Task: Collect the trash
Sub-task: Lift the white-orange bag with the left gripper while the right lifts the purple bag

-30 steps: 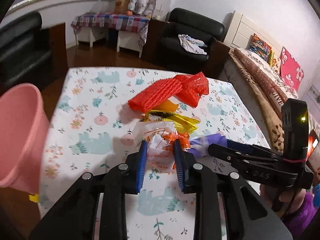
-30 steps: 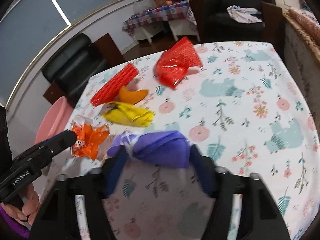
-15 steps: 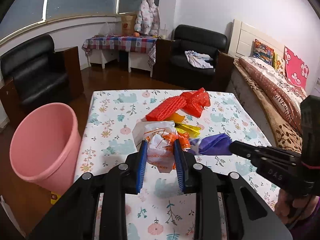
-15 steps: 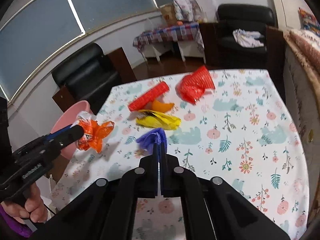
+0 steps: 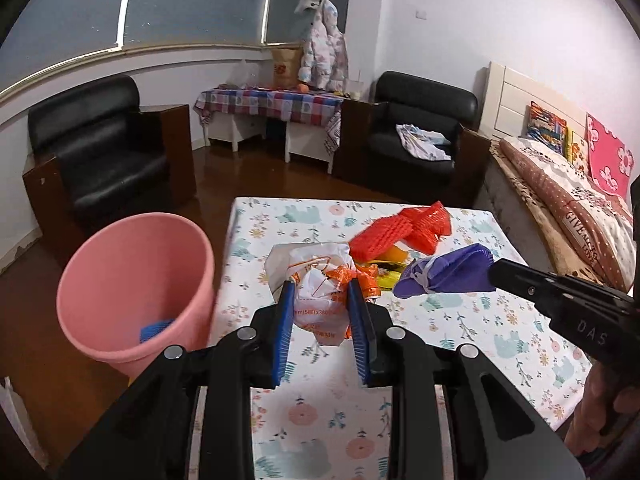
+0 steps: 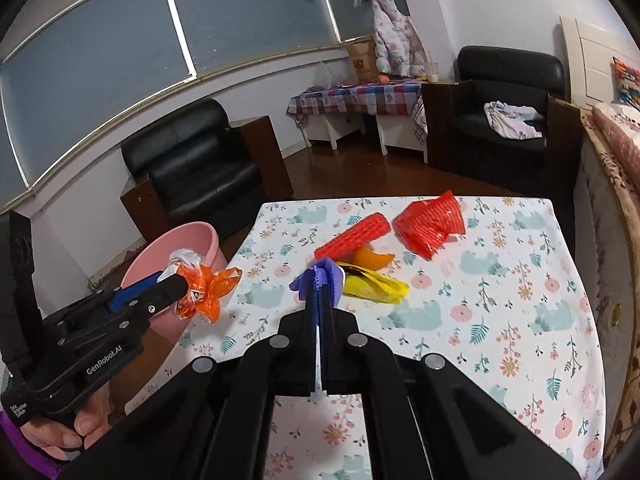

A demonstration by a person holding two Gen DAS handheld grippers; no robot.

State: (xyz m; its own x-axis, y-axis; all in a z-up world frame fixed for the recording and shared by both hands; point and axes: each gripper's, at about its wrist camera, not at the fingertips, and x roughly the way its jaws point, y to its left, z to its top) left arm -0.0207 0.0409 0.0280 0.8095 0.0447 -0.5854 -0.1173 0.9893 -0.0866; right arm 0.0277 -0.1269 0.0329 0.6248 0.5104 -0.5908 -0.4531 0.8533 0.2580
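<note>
My left gripper point(image 5: 322, 292) is shut on a crumpled white and orange plastic wrapper point(image 5: 320, 304), held above the near left part of the floral table point(image 5: 460, 340). In the right wrist view the same wrapper point(image 6: 204, 288) hangs near the pink bin point(image 6: 176, 248). My right gripper point(image 6: 323, 284) is shut on a purple wrapper point(image 6: 320, 276), lifted off the table; the left wrist view shows that purple wrapper point(image 5: 448, 270) to the right. A pink bin point(image 5: 132, 288) stands on the floor left of the table, with something blue inside.
Red mesh sleeves point(image 6: 432, 224), an orange peel point(image 6: 370, 258) and a yellow wrapper point(image 6: 376, 286) lie on the table's far half. Black armchairs point(image 5: 100, 148) and a checked side table point(image 5: 272, 104) stand behind. A bed point(image 5: 568, 208) runs along the right.
My right gripper closed on the purple wrapper and lifted it off the table. My left gripper rose and drew back with the white and orange wrapper, bringing the pink bin fully into view.
</note>
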